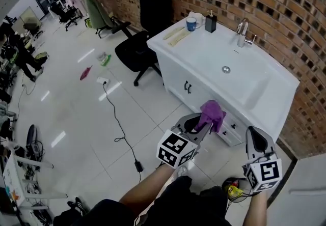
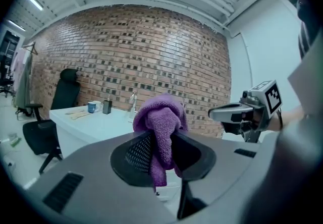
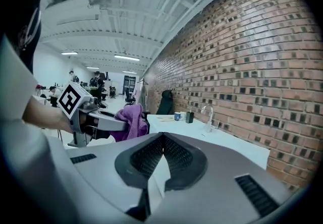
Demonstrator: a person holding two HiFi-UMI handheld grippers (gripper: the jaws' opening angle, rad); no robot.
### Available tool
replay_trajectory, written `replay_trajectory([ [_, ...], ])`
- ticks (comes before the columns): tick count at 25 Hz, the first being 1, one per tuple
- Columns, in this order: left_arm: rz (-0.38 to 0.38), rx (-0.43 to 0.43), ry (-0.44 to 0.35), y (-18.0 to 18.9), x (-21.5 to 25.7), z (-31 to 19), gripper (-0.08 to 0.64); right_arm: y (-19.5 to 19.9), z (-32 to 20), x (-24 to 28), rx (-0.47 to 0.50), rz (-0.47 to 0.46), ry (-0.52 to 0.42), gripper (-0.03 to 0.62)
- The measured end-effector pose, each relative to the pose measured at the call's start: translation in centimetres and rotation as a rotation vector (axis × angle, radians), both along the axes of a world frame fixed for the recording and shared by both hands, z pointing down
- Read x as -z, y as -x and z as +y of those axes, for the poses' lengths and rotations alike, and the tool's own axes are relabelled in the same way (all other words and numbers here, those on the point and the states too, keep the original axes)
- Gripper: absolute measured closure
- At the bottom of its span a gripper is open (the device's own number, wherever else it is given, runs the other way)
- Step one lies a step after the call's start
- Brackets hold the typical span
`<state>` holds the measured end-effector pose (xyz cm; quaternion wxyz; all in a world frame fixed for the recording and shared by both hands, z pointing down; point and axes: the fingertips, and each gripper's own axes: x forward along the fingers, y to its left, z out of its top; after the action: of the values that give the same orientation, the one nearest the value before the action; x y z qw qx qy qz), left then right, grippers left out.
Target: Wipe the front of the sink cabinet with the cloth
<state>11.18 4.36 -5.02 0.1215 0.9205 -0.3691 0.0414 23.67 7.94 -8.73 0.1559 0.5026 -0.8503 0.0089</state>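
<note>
A bunched purple cloth [image 1: 212, 114] is clamped in my left gripper [image 1: 205, 127], held just in front of the white sink cabinet's front [image 1: 189, 89], near its lower drawers. In the left gripper view the cloth [image 2: 160, 129] fills the gap between the jaws and hangs down. My right gripper [image 1: 256, 140] hovers to the right, off the cabinet's near corner, shut with nothing in it [image 3: 162, 143]. From the right gripper view the cloth [image 3: 130, 121] and the left gripper [image 3: 103, 122] show at left.
The white sink top [image 1: 239, 75] carries a tap [image 1: 242, 31], a black bottle [image 1: 210, 22] and a blue mug [image 1: 191, 24]. A black office chair [image 1: 138, 52] stands left of the cabinet. A cable [image 1: 118, 123] runs across the tiled floor. A brick wall [image 1: 285, 11] is behind.
</note>
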Motion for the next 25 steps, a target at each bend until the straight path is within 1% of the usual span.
replay_trajectory([
  [4, -0.013, 0.078, 0.013, 4.2, -1.5, -1.4, 0.489, 3.9, -2.1, -1.6, 0.093, 0.025, 0.021, 0.592],
  [7, -0.026, 0.123, 0.024, 6.1, -2.7, -2.4, 0.489, 6.1, -3.1, -2.8, 0.160, 0.079, 0.061, 0.592],
  [8, -0.038, 0.137, 0.029, 6.6, -3.3, -2.9, 0.489, 6.6, -3.5, -3.2, 0.179, 0.080, 0.065, 0.592],
  [12, -0.093, 0.188, 0.037, 7.3, -6.2, -4.9, 0.489, 7.4, -5.3, -6.1, 0.251, 0.015, 0.040, 0.592],
  [15, -0.120, 0.237, 0.042, 7.5, -9.3, -6.9, 0.489, 7.4, -6.2, -9.8, 0.298, -0.009, 0.035, 0.592],
  [18, -0.129, 0.274, 0.058, 7.9, -13.1, -8.9, 0.489, 7.9, -6.6, -14.1, 0.349, -0.014, 0.038, 0.592],
  [22, -0.130, 0.277, 0.051, 8.5, -19.0, -12.8, 0.489, 8.8, -8.3, -21.0, 0.360, -0.021, 0.075, 0.592],
  [25, -0.121, 0.278, 0.024, 9.4, -24.2, -17.0, 0.489, 10.0, -10.6, -26.6, 0.368, -0.004, 0.059, 0.592],
])
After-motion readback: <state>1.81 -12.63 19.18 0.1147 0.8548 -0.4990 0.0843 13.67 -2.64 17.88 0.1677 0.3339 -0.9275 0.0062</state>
